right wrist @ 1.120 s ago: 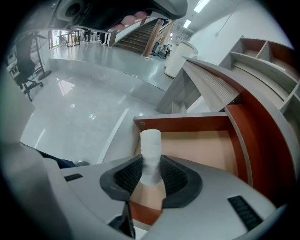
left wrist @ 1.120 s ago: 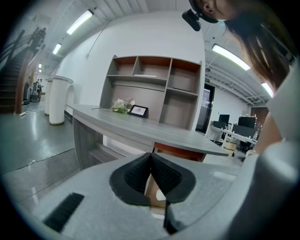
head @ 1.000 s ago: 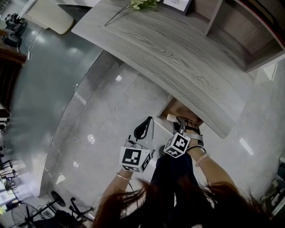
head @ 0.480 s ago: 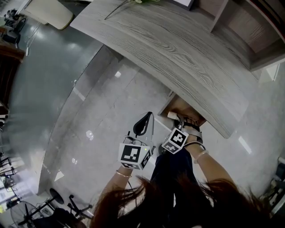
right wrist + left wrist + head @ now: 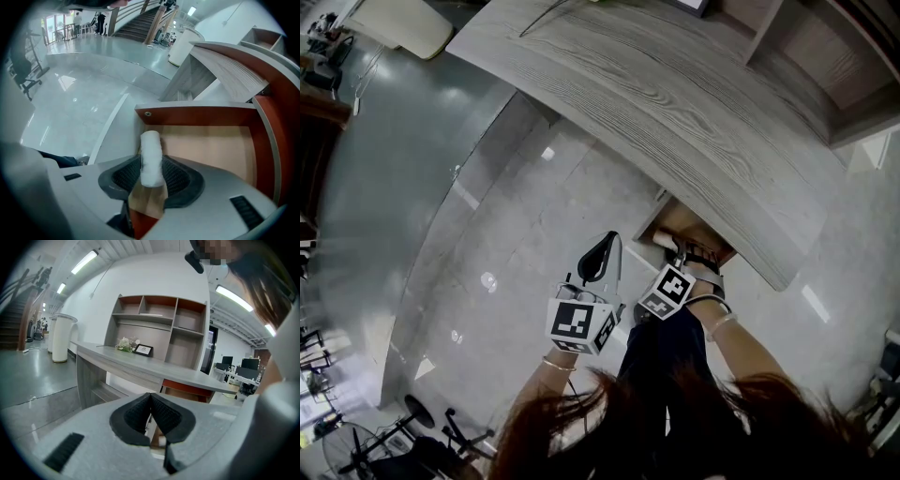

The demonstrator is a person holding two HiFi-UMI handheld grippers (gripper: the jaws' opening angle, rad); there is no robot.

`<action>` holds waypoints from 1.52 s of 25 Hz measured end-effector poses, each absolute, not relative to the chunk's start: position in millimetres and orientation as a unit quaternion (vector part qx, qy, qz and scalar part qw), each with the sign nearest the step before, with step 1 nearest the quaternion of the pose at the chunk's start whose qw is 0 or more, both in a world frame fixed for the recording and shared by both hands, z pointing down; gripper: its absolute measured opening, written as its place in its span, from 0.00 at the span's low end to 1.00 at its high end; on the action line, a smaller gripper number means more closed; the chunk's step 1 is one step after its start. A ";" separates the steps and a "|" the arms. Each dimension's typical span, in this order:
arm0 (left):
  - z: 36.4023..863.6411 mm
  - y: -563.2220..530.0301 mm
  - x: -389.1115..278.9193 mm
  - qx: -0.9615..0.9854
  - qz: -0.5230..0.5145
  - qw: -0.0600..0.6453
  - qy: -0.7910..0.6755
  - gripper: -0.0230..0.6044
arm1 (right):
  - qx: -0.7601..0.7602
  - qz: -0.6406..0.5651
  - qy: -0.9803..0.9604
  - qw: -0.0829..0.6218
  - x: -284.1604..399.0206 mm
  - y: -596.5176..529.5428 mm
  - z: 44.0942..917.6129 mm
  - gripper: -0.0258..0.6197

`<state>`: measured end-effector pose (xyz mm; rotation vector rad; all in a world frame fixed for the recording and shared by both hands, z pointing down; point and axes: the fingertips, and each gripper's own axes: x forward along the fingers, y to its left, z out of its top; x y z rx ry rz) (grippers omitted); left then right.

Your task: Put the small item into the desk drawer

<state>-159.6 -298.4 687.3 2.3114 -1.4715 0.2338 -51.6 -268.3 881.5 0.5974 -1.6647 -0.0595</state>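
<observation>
Right claw is tipped steeply down over the open drawer. We see a small white roll standing between its pads, its far end sticking out past the tips. The jaws have just been opening and stand fairly wide, but the roll is not out of them: both pads look to be against its sides, so we count it as held. The roll hangs over the left part of the drawer, close to the red-brown wall with the screw. We can't tell if it touches the drawer bottom

From the head camera the right claw reaches into the drawer, which is pulled out from under the grey wood-grain desk. The roll shows as a white bit at the drawer's near-left edge

Left claw is up beside the right one, well clear of the drawer and over the shiny grey floor. In its own view the left claw has its pads meeting at the tips with nothing between them, so it is closed and empty. That view looks across at the desk. A shelf unit stands behind the desk, and a small picture frame and some flowers sit on top

The person's dark hair fills the bottom of the head view
</observation>
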 end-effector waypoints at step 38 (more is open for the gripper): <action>614.4 -290.6 -162.0 0.811 0.097 0.181 -0.547 0.06 | 0.314 0.041 -0.782 0.537 -65.6 -255.3 765.4 0.21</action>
